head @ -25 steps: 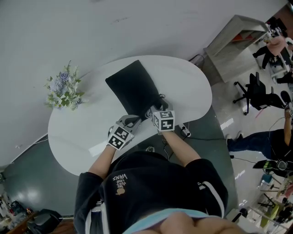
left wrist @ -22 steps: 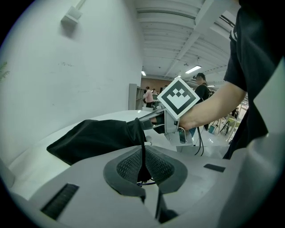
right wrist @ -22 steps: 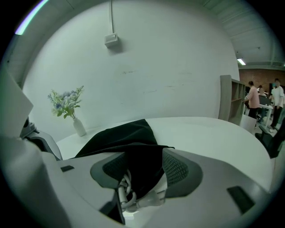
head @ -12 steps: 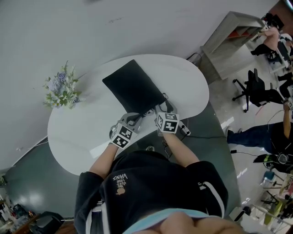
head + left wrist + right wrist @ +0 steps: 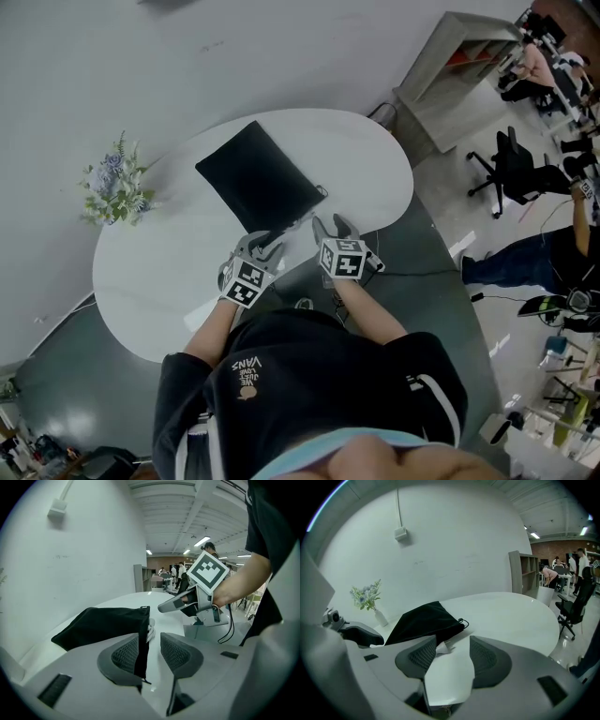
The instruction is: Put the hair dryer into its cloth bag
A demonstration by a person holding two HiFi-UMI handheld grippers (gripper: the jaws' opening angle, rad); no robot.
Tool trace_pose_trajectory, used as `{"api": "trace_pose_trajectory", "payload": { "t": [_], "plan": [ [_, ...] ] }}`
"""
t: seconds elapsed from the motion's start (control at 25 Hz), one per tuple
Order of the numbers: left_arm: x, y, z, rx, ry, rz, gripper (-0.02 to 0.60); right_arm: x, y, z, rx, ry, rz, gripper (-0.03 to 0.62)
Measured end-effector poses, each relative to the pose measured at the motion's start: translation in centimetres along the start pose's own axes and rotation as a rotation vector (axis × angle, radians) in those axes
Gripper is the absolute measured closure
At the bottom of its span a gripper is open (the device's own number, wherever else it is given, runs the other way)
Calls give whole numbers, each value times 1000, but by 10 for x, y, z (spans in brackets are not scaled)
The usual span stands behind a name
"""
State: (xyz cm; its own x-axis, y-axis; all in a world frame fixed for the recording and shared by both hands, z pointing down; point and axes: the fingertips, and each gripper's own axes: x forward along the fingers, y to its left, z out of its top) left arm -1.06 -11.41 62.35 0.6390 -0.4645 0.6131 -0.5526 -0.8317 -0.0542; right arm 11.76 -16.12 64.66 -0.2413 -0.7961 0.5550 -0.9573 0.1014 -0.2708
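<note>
L fingers [image 5: 176, 653] just opened, mouth hem of bag [image 5: 258, 183] loose btwn them; R fingers [image 5: 485, 660] wide apart, empty, just short of that mouth; bag lies lengthwise away on desk [image 5: 150, 272], dryer prob. inside.

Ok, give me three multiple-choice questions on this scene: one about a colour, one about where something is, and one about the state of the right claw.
1. What colour is the bag? A red; B white; C black.
2. Where do the flowers stand? A on the bag; B at the table's edge, apart from the bag; C on the floor.
3. How is the right claw? A shut on the bag; B open and empty; C shut on the flowers.
Answers: 1 C, the cloth looks black in every view. 2 B, they sit on the white top, clear of the bag. 3 B, its own view shows a gap with only table behind.
</note>
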Motion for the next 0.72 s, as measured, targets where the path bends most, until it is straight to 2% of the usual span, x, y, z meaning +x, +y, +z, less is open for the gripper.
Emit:
{"api": "trace_pose_trajectory", "payload": {
  "t": [0.24,0.52,0.72],
  "plan": [
    [-12,-18,11,-20,-65,57,443,-37,9,-8,-16,-18,82,379],
    [-37,-31,21,-81,-155,158,443,-88,27,-8,-94,-79,156,381],
    [-51,-38,20,-103,-195,177,445,-111,37,-9,-124,-118,174,387]
  ]
}}
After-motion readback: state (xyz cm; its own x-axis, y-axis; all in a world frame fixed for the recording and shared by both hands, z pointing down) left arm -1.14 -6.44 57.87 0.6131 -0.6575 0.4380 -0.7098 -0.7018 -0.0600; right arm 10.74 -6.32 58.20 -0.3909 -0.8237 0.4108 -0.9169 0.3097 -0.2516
